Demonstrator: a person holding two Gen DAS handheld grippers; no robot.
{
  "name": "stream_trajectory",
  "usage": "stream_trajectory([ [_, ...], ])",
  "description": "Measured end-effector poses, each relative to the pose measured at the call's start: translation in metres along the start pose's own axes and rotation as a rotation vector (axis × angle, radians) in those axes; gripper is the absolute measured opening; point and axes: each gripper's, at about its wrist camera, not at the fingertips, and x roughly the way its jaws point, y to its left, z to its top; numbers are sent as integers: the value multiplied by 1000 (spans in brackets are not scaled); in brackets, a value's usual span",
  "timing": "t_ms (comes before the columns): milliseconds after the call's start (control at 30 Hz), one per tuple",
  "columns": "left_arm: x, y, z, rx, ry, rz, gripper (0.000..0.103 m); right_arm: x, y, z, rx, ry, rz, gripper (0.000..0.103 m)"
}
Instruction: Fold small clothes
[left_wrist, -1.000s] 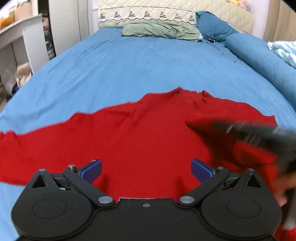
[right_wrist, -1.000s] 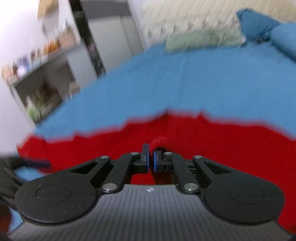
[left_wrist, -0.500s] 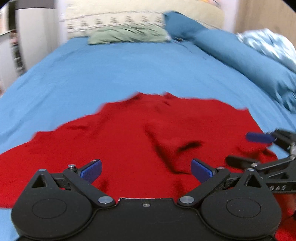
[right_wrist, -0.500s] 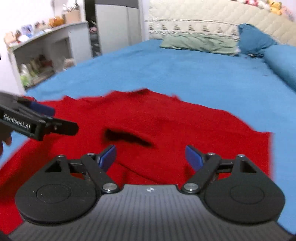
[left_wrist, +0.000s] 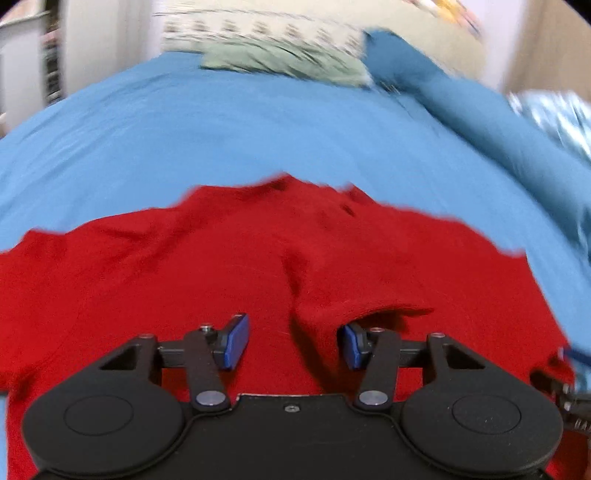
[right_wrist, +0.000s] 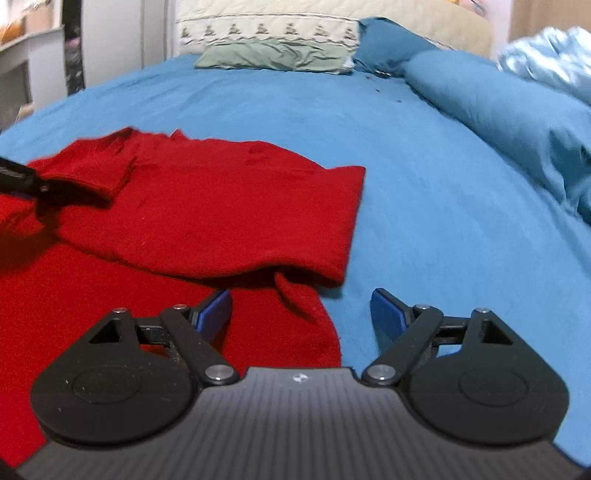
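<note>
A red knit garment (left_wrist: 229, 266) lies spread on the blue bed sheet (left_wrist: 221, 129), with its right part folded over onto the body (right_wrist: 221, 218). My left gripper (left_wrist: 293, 341) is open, half closed, low over the garment, with a raised fold edge (left_wrist: 354, 308) between its pads. My right gripper (right_wrist: 301, 314) is wide open and empty over the garment's lower right edge, where red cloth meets blue sheet (right_wrist: 424, 192). The left gripper's finger shows at the left edge of the right wrist view (right_wrist: 22, 181).
A green pillow (right_wrist: 273, 55) and a cream quilted headboard (right_wrist: 266, 27) are at the far end. A blue bolster (right_wrist: 498, 107) and a pale blue crumpled blanket (right_wrist: 546, 55) lie along the right. White furniture (right_wrist: 22, 74) stands at the left.
The right gripper opened, let go of the garment and moved back to the right. The garment's right part now lies folded over. The left gripper's jaws have narrowed and it moved closer to the fold.
</note>
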Motion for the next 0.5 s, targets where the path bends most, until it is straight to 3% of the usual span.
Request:
stream_trajectory([
  [167,-3,29,-8,-94,-19,-33,53,-2,-14,0,57,6,16,100],
  [400,-2,30,-10,-148,-64,-120,53,1,-8,10,60,21,20,101],
  [433,-2,28,-9,-144,-71,-123,49,2,-8,11,60,22,20,101],
  [500,-1,25,-7,-130,-77,-129,23,3,-8,13,60,24,18,101],
])
